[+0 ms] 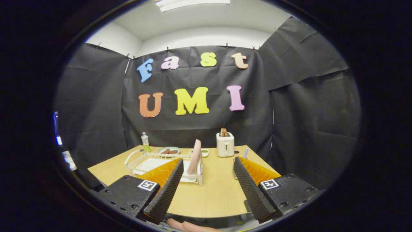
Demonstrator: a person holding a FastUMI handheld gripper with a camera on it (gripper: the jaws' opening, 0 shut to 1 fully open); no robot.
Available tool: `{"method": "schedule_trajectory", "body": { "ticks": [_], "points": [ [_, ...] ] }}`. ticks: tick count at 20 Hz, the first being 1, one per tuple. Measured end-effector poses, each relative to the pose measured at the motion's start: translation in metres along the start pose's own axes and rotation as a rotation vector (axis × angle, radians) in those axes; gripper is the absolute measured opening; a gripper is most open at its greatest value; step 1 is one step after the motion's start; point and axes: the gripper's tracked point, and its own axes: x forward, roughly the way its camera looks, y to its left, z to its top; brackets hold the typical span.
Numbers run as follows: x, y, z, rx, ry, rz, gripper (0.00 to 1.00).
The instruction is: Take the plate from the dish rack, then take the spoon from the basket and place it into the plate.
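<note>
A pink plate [195,156] stands on edge in the white wire dish rack [151,161] on the wooden table, just beyond my left finger. My gripper [208,185] is open, held above the table's near side, with nothing between its fingers. Behind my right finger stands the basket [235,167], mostly hidden, with a striped handle [246,152] sticking up from it. The spoon itself I cannot make out.
At the back of the table [215,193] stand a white toaster [225,144] with bread in it, a small green-capped bottle [145,141], a plate with sausages [169,150] and a small dish [204,151]. Black cloth walls close the booth in.
</note>
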Motion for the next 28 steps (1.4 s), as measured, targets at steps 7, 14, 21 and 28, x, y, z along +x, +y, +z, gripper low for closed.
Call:
{"method": "schedule_trajectory", "body": {
  "ticks": [7, 14, 21, 28],
  "points": [
    [0.032, 0.010, 0.018, -0.022, 0.045, 0.019, 1.00],
    [0.099, 0.038, 0.043, -0.091, 0.217, 0.064, 1.00],
    [0.199, 0.065, 0.045, -0.163, 0.493, 0.073, 1.00],
    [0.273, 0.056, 0.019, -0.170, 0.747, -0.050, 0.92]
  ]
}}
